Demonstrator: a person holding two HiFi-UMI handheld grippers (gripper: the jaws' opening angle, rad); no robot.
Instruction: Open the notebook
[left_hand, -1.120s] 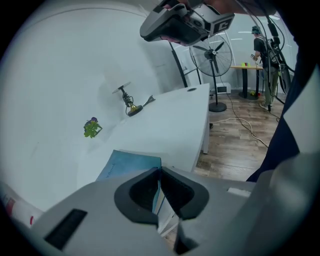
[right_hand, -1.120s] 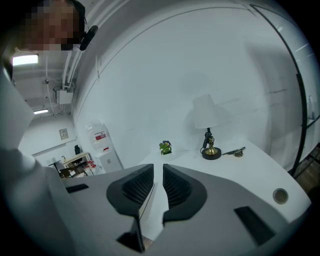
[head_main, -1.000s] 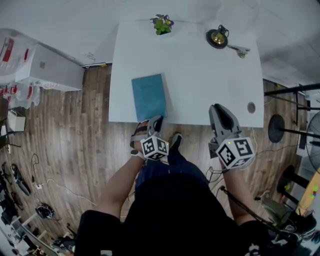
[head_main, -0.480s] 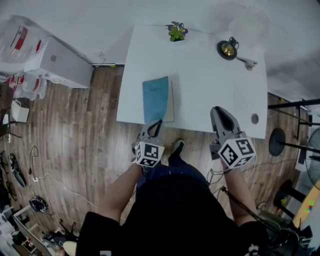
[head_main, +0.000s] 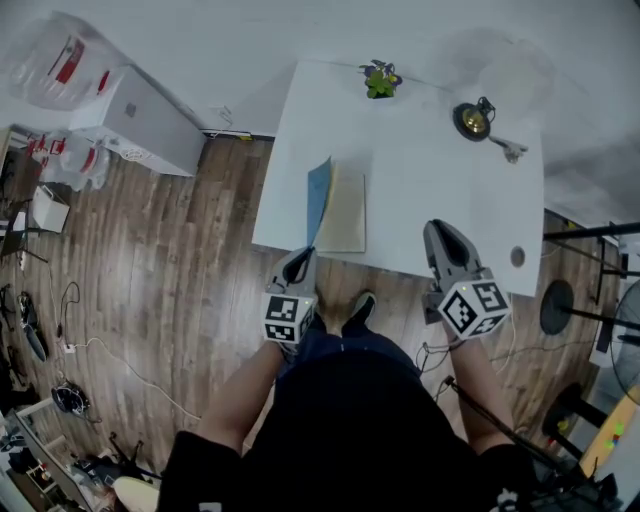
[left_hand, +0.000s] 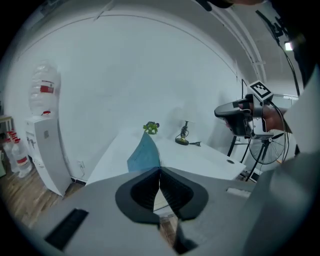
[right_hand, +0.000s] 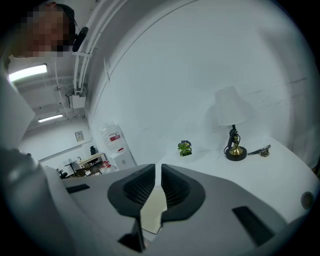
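Just ahead of the left tongs lies the notebook, at the near edge of a white worktop, with its blue cover standing up on edge and a cream page bare beside it, on the side toward the right tongs. From above, the cover is only a thin blue sliver. The left gripper view shows its broad face rising right beyond the left tongs, whose tips are pressed together on the cover's near edge. That view also catches the right tongs off to the side, held in a hand, their marker cube on top. The right gripper view shows the right tongs drawn almost together with only a thin slit between them, gripping nothing. Far beyond them stand a lamp with a white shade and a small potted plant. The head view shows the same plant and lamp from overhead, at the worktop's far edge. One second ago the notebook lay shut, its cover flat. Half a second ago the cover was partly lifted, and it now stands higher. The right tongs have kept much the same place. Counted: one notebook, one plant, one lamp, two tongs.
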